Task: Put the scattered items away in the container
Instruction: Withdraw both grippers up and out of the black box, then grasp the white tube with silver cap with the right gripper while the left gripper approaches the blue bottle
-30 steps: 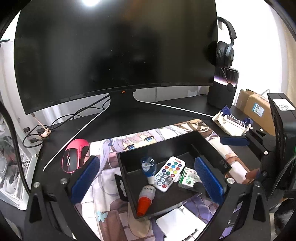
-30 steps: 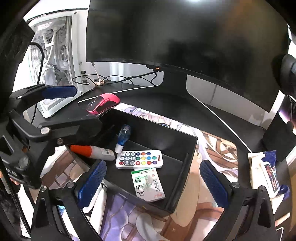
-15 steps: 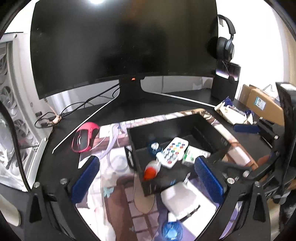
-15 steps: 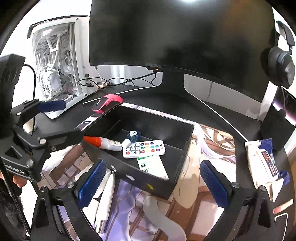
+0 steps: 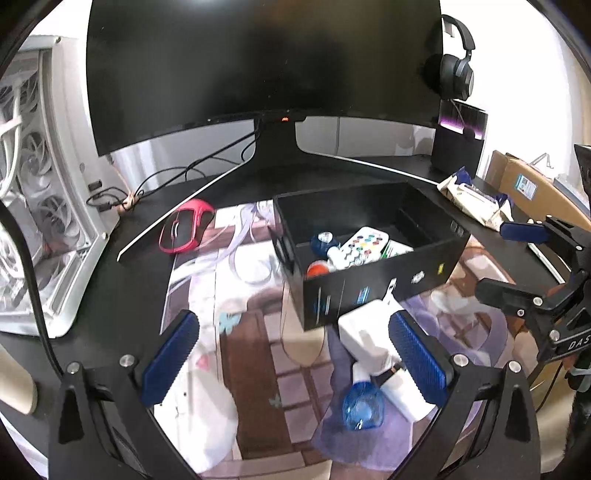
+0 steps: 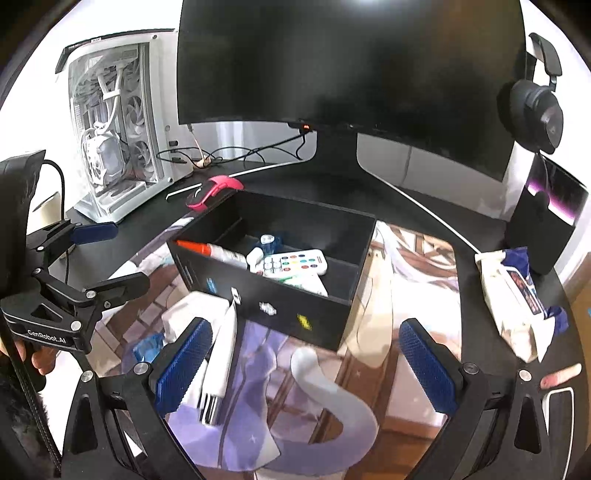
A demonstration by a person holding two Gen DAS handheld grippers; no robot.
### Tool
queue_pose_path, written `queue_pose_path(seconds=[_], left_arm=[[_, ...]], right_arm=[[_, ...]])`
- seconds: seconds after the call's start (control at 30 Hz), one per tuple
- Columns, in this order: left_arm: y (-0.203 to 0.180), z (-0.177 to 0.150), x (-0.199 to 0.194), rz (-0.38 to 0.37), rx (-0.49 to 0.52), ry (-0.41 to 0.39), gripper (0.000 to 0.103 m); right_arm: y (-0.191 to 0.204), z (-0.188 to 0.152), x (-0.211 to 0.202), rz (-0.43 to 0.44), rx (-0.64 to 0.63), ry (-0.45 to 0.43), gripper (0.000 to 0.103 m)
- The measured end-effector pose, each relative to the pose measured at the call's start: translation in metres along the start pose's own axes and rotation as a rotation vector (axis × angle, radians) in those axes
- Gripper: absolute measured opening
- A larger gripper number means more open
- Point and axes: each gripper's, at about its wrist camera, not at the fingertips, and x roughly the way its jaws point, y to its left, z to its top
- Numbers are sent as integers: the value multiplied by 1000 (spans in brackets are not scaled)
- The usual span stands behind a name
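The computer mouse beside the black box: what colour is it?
Pink-red with a black middle strip; the mouse shows best in the left wrist view.

Black desk (image 5: pixel 332 173) under a dark curved monitor (image 5: pixel 258 55), white wall (image 6: pixel 122 18)

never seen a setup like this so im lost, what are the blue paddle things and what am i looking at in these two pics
There is no robot here. A person holds a two-finger gripper in each hand, and a fisheye camera on each one looks forward along its fingers.

The blue paddles are the finger pads. One picture is from the left gripper, the other from the right gripper. Each view also catches the other tool off to one side. Both are open and hold nothing.

On the desk mat sits a black box that already holds a white remote, an orange-capped tube and a few small items. Just in front of the box, outside it, lie a white charger and a blue-capped bottle. A pink mouse and a dark monitor are behind.
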Motion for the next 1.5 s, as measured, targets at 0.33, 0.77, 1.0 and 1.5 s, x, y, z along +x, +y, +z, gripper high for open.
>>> queue_pose_path(seconds=[0.33,0.77,1.0,1.5], left_arm=[[-1,-16,-5,7,19,4,103],[-3,-33,-1,-4,-15,40,103],[-7,-35,-1,-17,10,44,103],[-1,-38,5,-12,6,72,103]], right_arm=[[11,-20,-2,28,28,-8,103],[13,-35,13,41,49,32,103],[17,-38,21,39,41,60,103],[18,-37,40,6,39,93,103]])
